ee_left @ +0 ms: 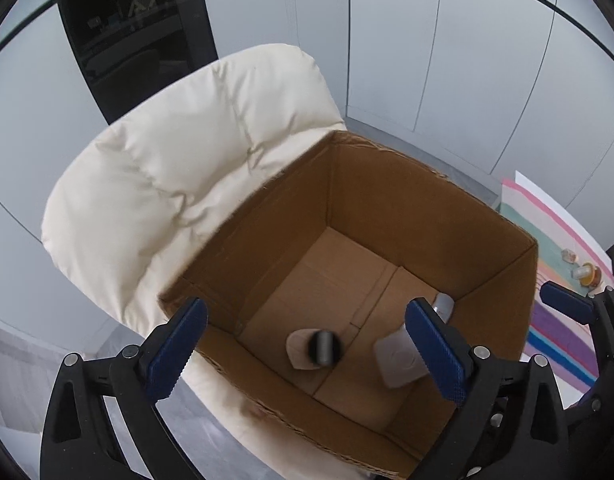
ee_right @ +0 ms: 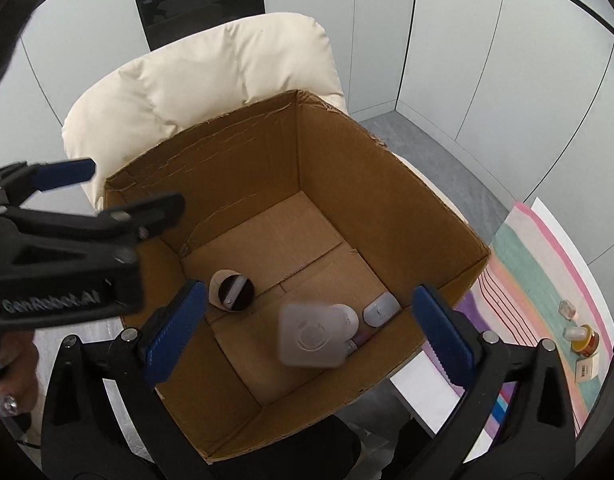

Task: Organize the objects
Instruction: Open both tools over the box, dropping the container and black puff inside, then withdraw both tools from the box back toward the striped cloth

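Note:
An open cardboard box rests on a cream padded chair. Inside lie a tan cup with a dark lid, a blurred white container and a small white item in the corner. My left gripper is open and empty above the box's near rim. My right gripper is open and empty above the box. The left gripper also shows in the right wrist view at the box's left rim.
A striped pastel cloth lies right of the box, with a small amber jar, a tiny clear bottle and a small white carton on it. Grey wall panels and grey floor stand behind.

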